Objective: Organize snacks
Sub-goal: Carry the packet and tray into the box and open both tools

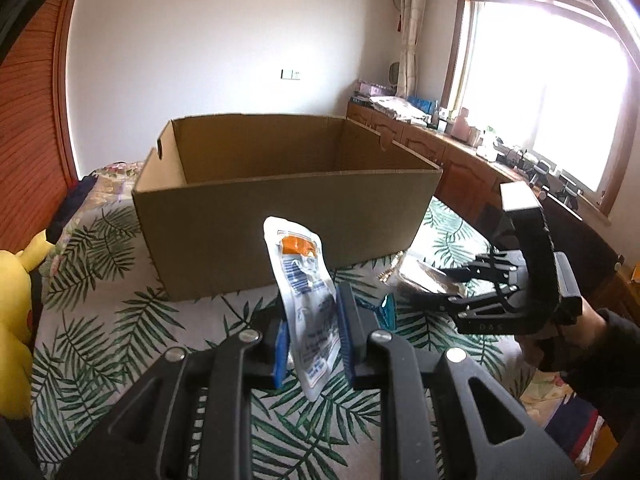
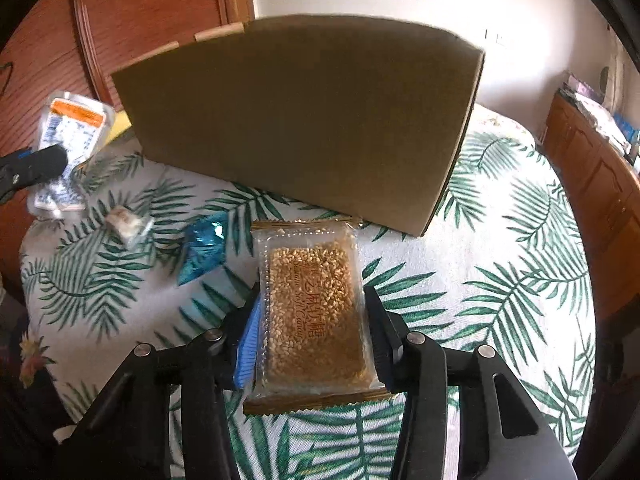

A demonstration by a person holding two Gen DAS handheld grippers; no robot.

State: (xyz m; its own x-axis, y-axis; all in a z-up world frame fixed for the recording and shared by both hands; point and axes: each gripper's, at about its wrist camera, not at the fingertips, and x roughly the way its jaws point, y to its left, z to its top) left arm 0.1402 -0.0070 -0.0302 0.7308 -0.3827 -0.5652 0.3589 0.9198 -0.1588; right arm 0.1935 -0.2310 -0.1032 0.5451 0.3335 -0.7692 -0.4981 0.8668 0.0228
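An open cardboard box (image 1: pixel 280 224) stands on the leaf-print cloth; it also shows in the right wrist view (image 2: pixel 304 120). My left gripper (image 1: pixel 312 320) is shut on a white snack packet with an orange label (image 1: pixel 306 288), held upright in front of the box; the packet also shows in the right wrist view (image 2: pixel 70 128). My right gripper (image 2: pixel 314 320) is shut on a clear sesame candy packet (image 2: pixel 314 308), held above the cloth near the box's side. The right gripper also shows in the left wrist view (image 1: pixel 424 296).
A blue foil snack (image 2: pixel 202 246) and a small white wrapped candy (image 2: pixel 126 220) lie on the cloth (image 2: pixel 500 280) left of my right gripper. A yellow plush toy (image 1: pixel 16 320) sits at the left edge. Wooden cabinets (image 1: pixel 460 156) run under the window.
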